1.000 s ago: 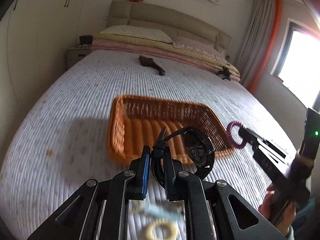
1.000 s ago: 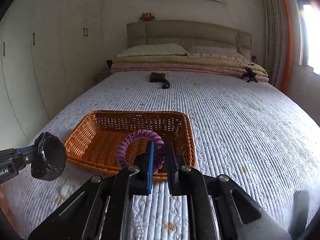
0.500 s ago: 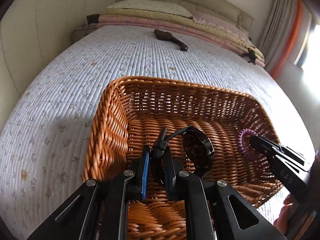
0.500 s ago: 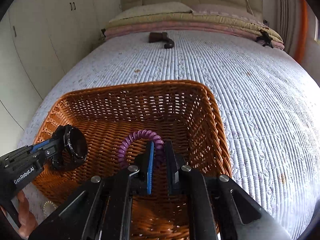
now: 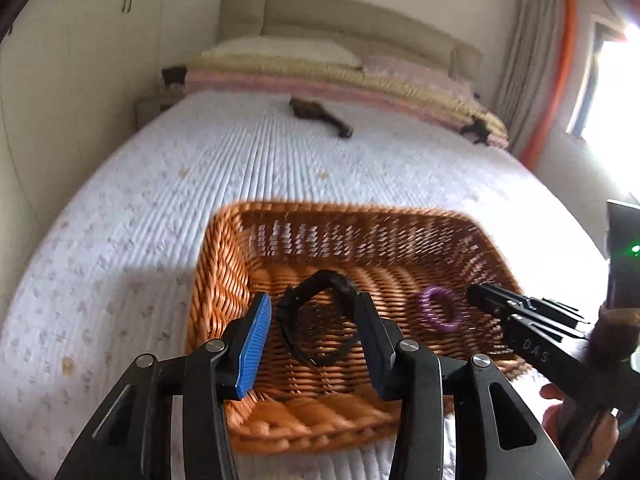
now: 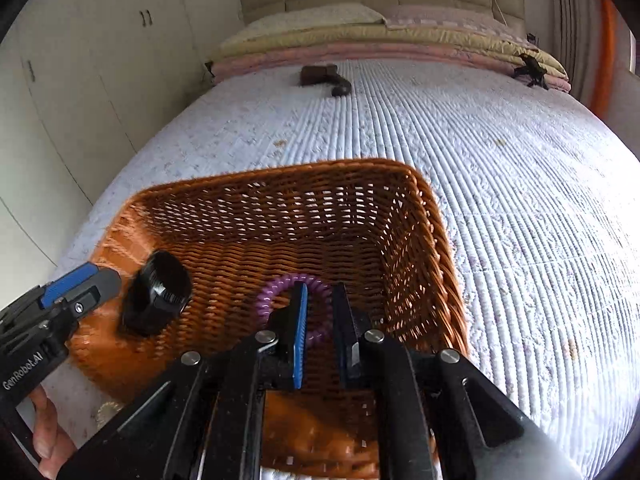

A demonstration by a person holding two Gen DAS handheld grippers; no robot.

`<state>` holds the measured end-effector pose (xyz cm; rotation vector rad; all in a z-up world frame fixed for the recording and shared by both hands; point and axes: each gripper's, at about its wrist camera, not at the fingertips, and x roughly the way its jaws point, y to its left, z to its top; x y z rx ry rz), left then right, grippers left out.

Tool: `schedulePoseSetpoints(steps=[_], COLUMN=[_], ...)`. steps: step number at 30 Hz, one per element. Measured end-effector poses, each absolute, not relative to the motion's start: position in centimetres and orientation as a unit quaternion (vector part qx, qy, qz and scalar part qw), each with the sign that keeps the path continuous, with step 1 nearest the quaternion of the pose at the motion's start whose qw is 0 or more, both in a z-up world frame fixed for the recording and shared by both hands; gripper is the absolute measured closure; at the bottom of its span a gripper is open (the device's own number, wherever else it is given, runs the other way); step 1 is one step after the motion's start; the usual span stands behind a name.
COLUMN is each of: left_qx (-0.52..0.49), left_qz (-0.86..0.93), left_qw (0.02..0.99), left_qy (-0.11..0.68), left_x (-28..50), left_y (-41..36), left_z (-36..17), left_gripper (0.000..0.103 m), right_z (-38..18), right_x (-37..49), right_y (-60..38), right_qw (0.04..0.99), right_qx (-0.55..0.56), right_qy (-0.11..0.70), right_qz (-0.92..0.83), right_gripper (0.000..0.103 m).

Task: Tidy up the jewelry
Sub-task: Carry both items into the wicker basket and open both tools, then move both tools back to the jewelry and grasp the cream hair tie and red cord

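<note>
An orange wicker basket (image 5: pixel 224 272) (image 6: pixel 436 256) sits on the bed. A black wristwatch (image 5: pixel 316 316) (image 6: pixel 158 294) lies inside it on the left. My left gripper (image 5: pixel 314 312) (image 6: pixel 86 280) is open, its jaws wide on either side of the watch and not holding it. A purple coil bracelet (image 5: pixel 438 308) (image 6: pixel 280 286) lies inside the basket on the right. My right gripper (image 6: pixel 320 300) (image 5: pixel 476 300) is open with a narrow gap, its tips just above the bracelet and not gripping it.
The bed has a white quilted cover (image 5: pixel 200 168). A dark brush (image 5: pixel 320 114) (image 6: pixel 326 76) lies far up the bed near the pillows (image 5: pixel 280 52). A pale ring-shaped item (image 6: pixel 106 410) lies on the cover by the basket's near left corner.
Both grippers have opened. The watch and the purple bracelet have dropped into the basket. Both grippers have pulled back slightly.
</note>
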<state>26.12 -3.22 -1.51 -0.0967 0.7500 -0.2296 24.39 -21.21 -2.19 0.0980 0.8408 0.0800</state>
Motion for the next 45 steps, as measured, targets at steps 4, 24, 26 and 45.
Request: schedulePoseSetpoints(steps=[4, 24, 26, 45], left_qx=[-0.039, -0.073, -0.077, -0.075], left_qz=[-0.124, -0.166, -0.162, -0.154], left_qw=[0.936, 0.946, 0.943, 0.898], left_qy=[0.326, 0.268, 0.279, 0.405], left_x=[22.0, 3.8, 3.7, 8.3], left_y=[-2.7, 2.3, 2.6, 0.5], left_z=[1.6, 0.9, -0.7, -9.1], left_gripper=[0.058, 0.047, 0.047, 0.058], right_z=[0.1, 0.8, -0.6, -8.0], right_x=[20.9, -1.0, -1.7, -1.5], right_y=[-21.5, -22.2, -22.4, -20.8], right_qw=[0.922, 0.952, 0.948, 0.927], right_qx=[0.059, 0.064, 0.067, 0.041], right_qy=[0.379, 0.294, 0.308, 0.371], right_qz=[0.049, 0.045, 0.042, 0.039], right_gripper=[0.074, 0.064, 0.064, 0.064])
